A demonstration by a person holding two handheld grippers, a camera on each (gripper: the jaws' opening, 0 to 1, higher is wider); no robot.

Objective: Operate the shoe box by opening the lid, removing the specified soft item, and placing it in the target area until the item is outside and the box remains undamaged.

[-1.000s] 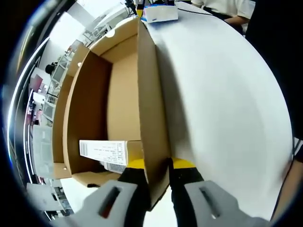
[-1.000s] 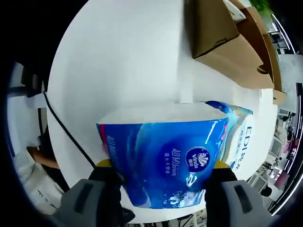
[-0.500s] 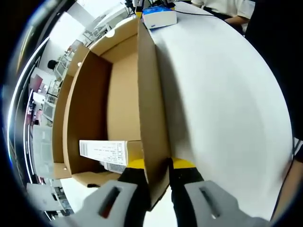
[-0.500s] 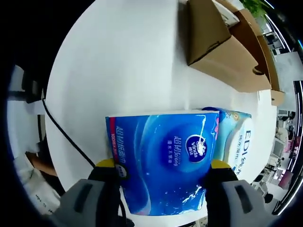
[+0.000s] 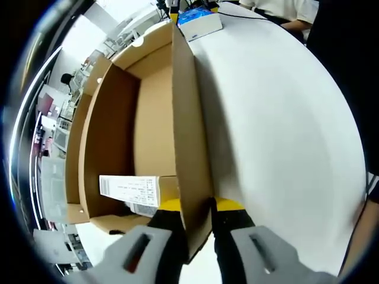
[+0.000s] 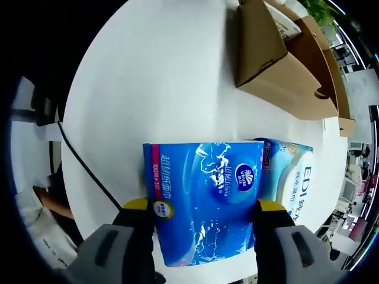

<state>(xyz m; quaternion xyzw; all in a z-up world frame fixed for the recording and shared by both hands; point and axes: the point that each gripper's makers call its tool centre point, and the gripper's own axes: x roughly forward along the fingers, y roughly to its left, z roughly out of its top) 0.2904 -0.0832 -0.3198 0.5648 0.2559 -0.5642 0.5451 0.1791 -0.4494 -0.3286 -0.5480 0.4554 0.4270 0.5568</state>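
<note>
- Right tongs [image 6: 204, 213] are clenched on the blue tissue pack [image 6: 204, 201], one jaw on each side of it; I see the pack sitting lower between the jaws than a second ago, its printed face now turned squarely toward the camera.
- That blue tissue pack is out of the shoe box [image 6: 278, 65], over the white tabletop [image 6: 154, 83], well apart from the box and touching a second, paler pack [image 6: 290, 171] beside it.
- Compared with half a second ago, the shoe box sits slightly farther along the tabletop in the right gripper view, which I put down to the camera moving.
- A black cable [image 6: 83, 163] runs across the tabletop on the far side of the blue tissue pack from the box.
- Left tongs [image 5: 198, 228] are closed on the upright cardboard wall of the shoe box [image 5: 189, 148], unchanged from a second ago.
- Inside the box I see bare cardboard and a white label [image 5: 129, 190] near the tongs.
- Beyond the box's far end, the blue tissue pack [image 5: 198, 21] has shifted slightly.
</note>
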